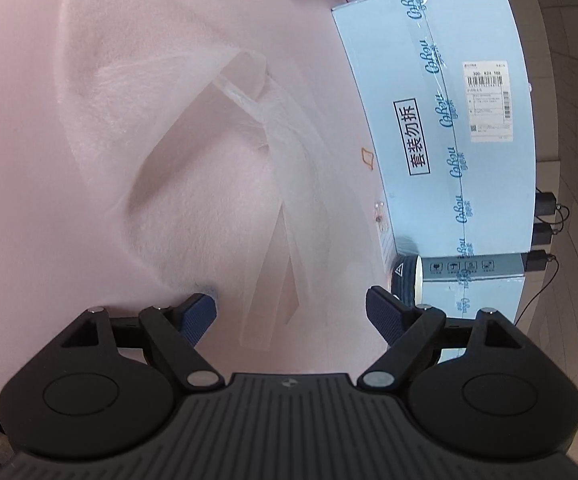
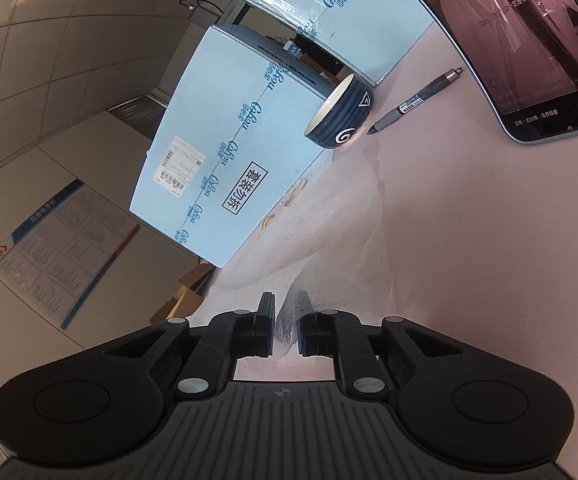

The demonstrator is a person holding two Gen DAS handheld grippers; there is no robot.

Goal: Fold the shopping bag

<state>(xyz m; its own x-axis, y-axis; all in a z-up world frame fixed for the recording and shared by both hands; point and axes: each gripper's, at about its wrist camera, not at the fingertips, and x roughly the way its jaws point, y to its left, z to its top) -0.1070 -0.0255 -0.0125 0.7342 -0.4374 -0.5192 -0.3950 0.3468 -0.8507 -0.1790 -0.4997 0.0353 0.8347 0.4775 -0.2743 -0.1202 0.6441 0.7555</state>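
Observation:
The shopping bag (image 1: 177,168) is thin white non-woven fabric lying on the pink table, with its long handles (image 1: 285,216) trailing towards my left gripper. My left gripper (image 1: 291,312) is open, its left fingertip (image 1: 201,312) touching the bag's edge, with the handles' ends lying between the fingers. In the right wrist view the bag (image 2: 341,232) stretches away from my right gripper (image 2: 287,328), which is shut on a bunched piece of the bag's fabric.
A light blue carton (image 1: 449,120) lies along the table's edge, also in the right wrist view (image 2: 229,168), with a second carton (image 2: 341,12) behind. A dark blue bowl (image 2: 341,116), a marker pen (image 2: 417,100) and a tablet (image 2: 529,40) lie beyond the bag.

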